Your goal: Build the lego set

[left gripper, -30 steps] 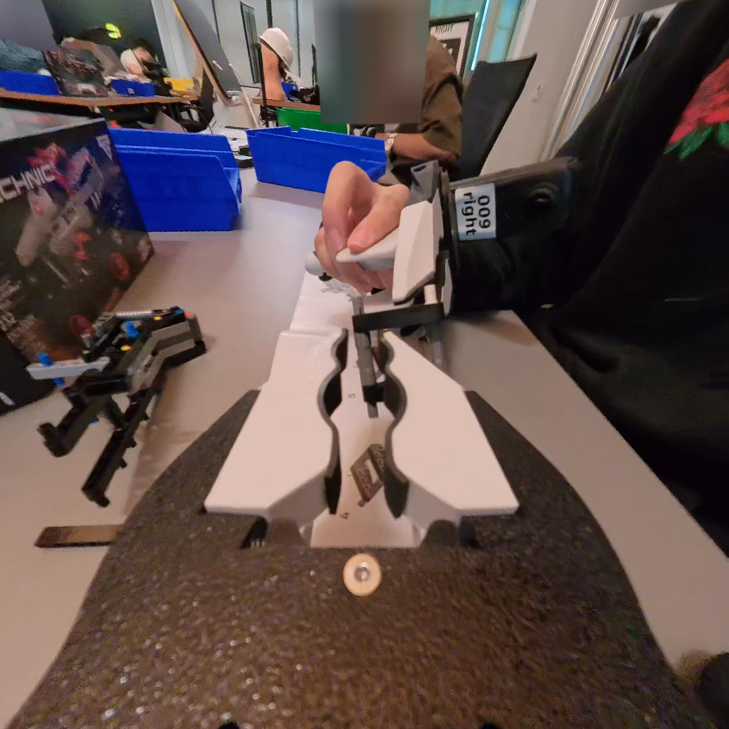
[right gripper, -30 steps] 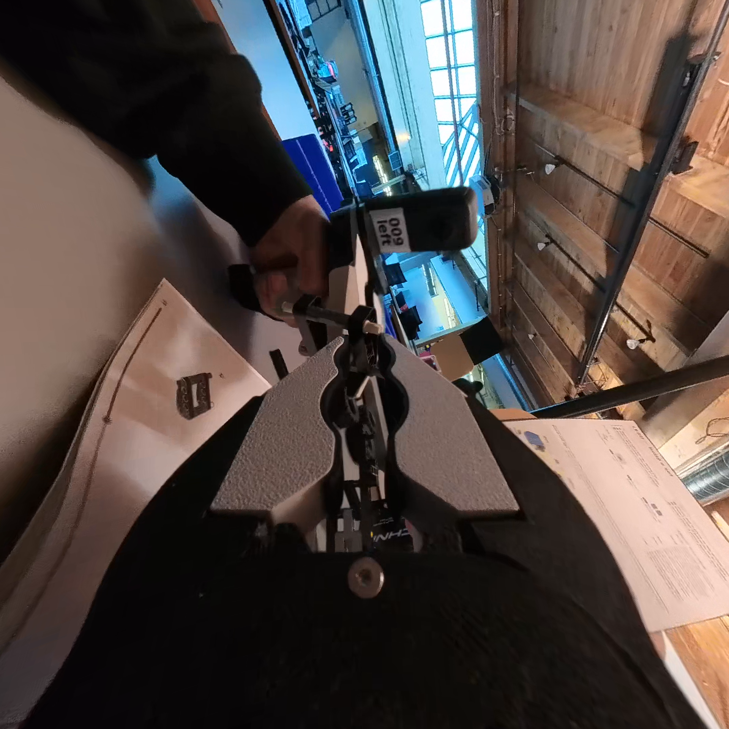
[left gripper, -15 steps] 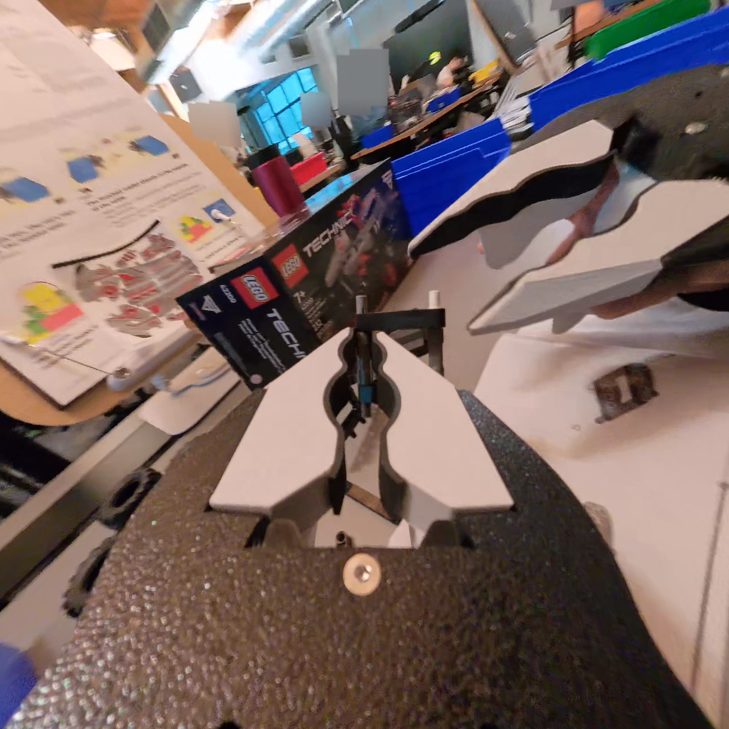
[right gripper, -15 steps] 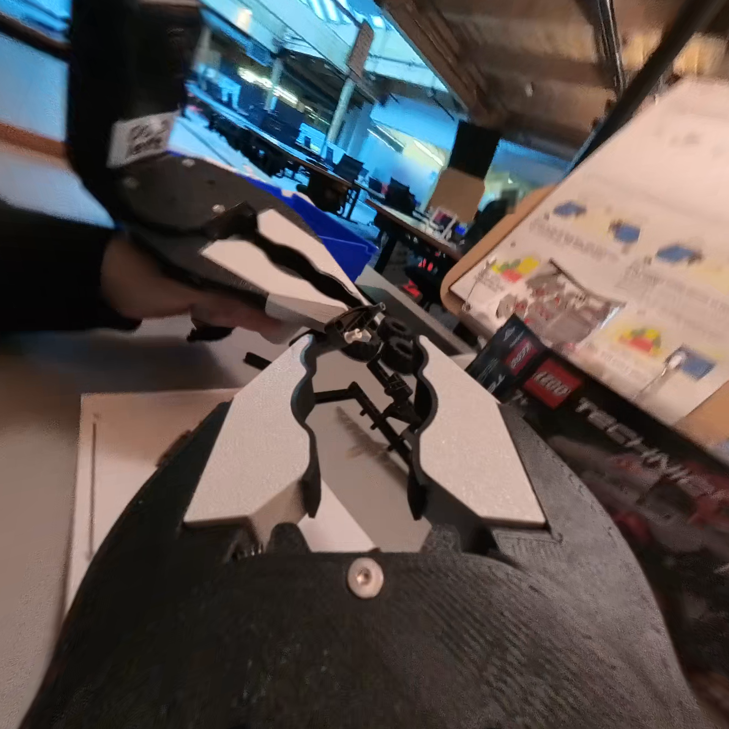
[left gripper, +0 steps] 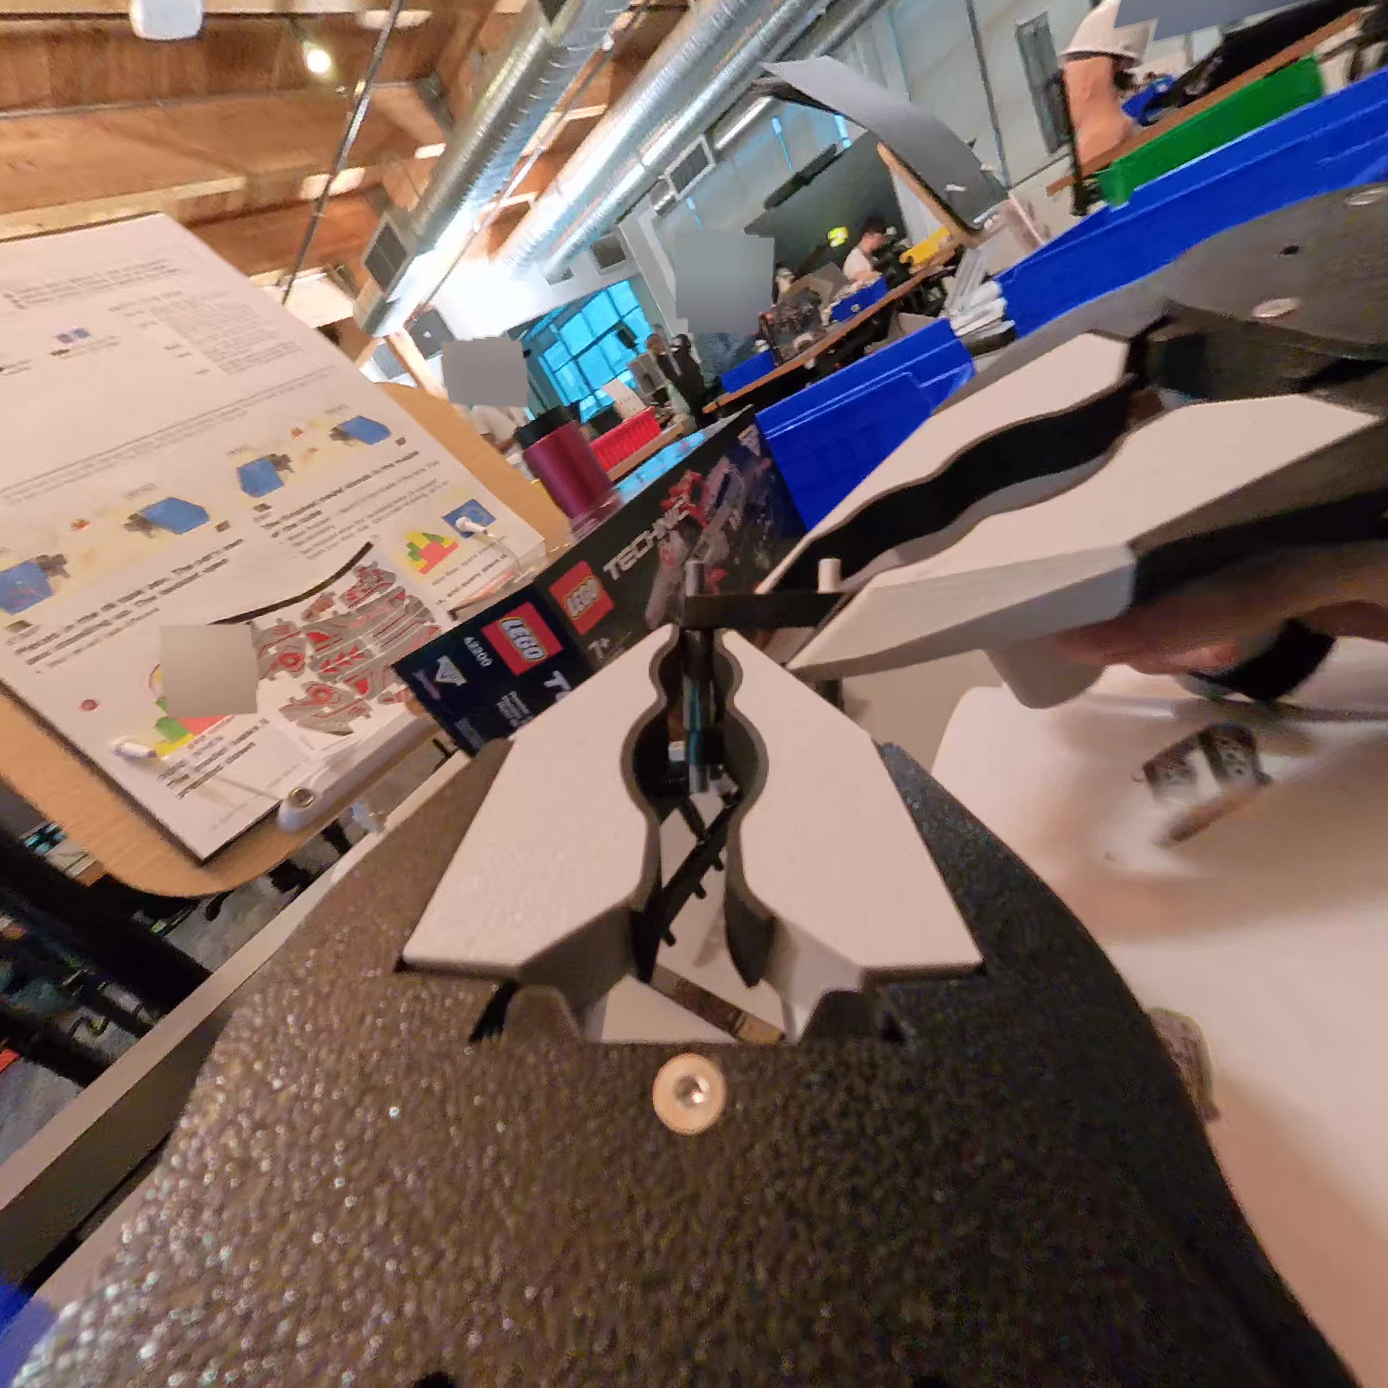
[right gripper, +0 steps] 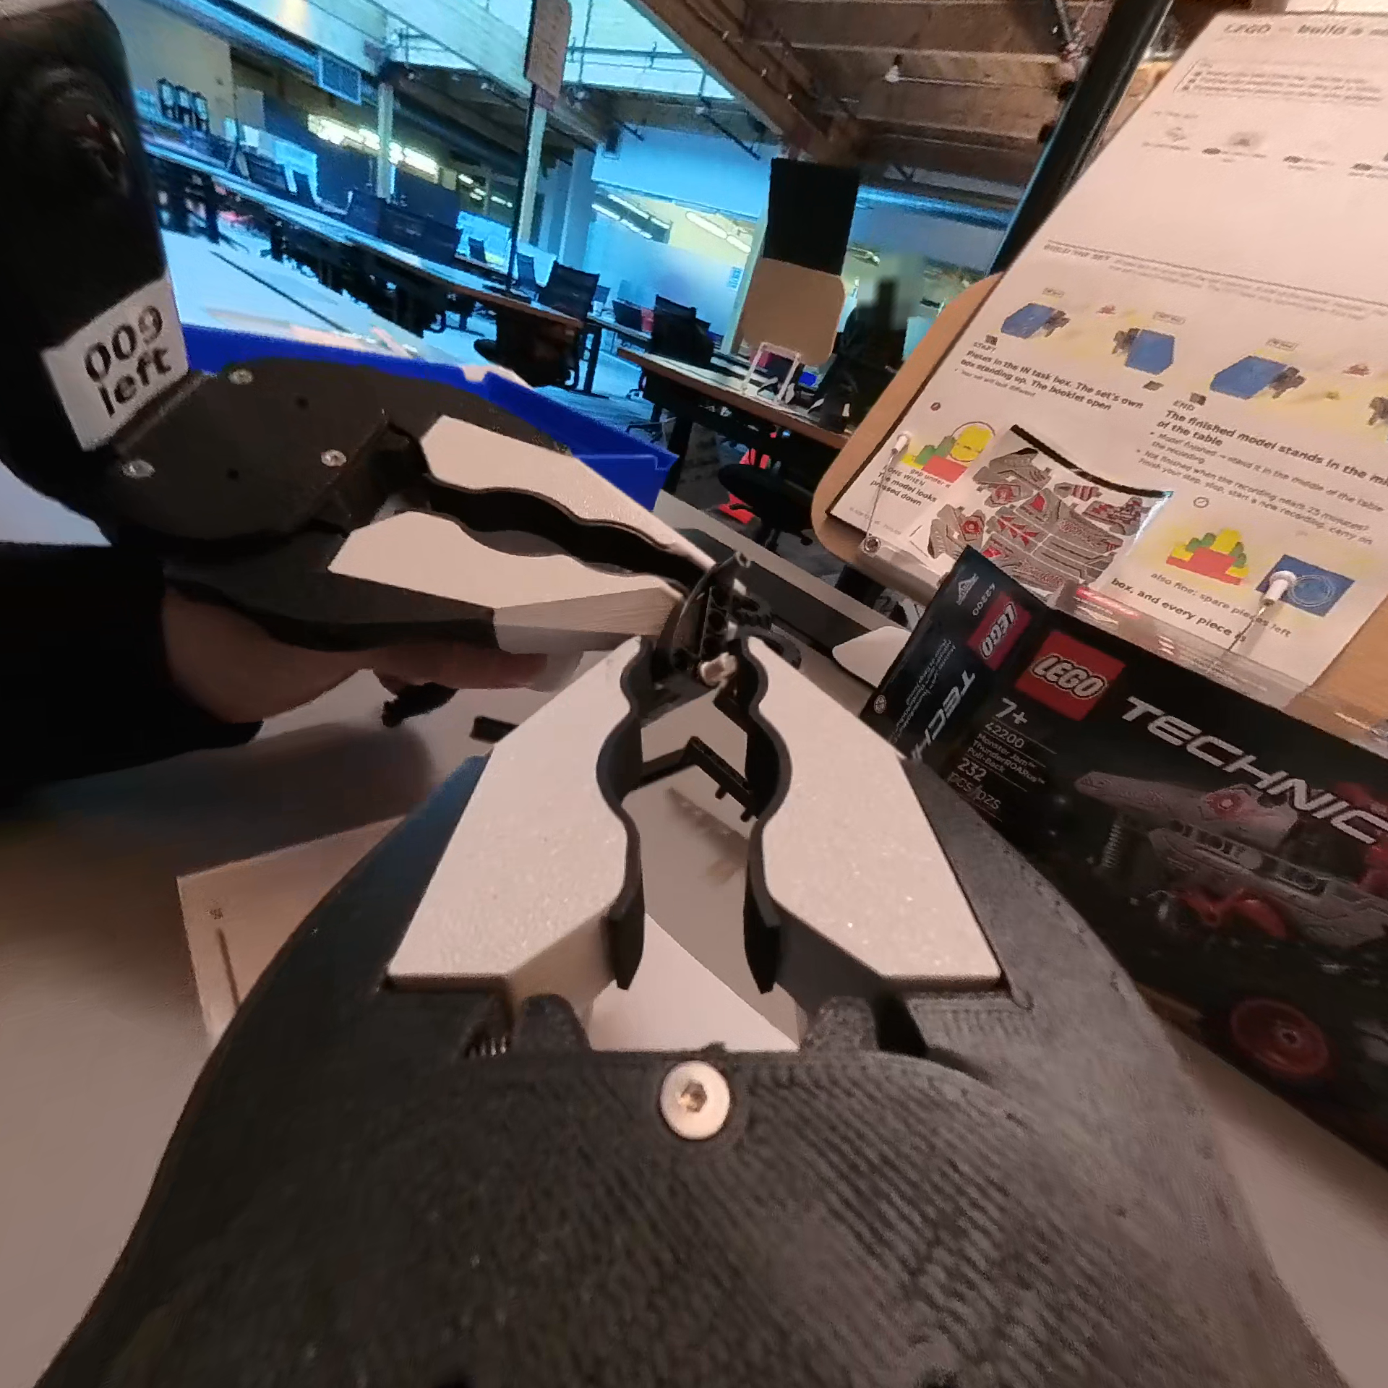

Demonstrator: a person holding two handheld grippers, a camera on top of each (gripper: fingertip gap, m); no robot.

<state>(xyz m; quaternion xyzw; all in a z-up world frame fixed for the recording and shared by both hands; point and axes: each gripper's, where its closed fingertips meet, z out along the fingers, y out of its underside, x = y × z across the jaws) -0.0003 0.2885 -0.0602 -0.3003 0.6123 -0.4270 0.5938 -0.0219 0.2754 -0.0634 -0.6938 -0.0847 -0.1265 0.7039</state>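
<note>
My left gripper (left gripper: 695, 653) is shut on a small black lego assembly (left gripper: 695, 721), a thin frame with a cross beam (left gripper: 758, 601) and a white pin (left gripper: 826, 574) at its top. The right gripper (left gripper: 976, 541) comes in from the right, and its tips meet that beam end. In the right wrist view my right gripper (right gripper: 698, 661) has its jaws drawn in around the same assembly (right gripper: 706, 638) at the white pin (right gripper: 717, 665). The left gripper (right gripper: 526, 571) reaches in from the left. Both hold the assembly above the table.
The lego set box (left gripper: 601, 601) (right gripper: 1126, 751) stands just behind, under a tilted instruction board (left gripper: 225, 526) (right gripper: 1202, 375). An open booklet page (left gripper: 1126, 864) lies on the table below. Blue bins (left gripper: 849, 436) and a maroon cup (left gripper: 563, 466) are farther back. The tips of both grippers are at nearly the same place.
Both grippers swung up from the booklet to face the box and board. The right gripper's jaws opened wide half a second ago and have since narrowed around the pin end.
</note>
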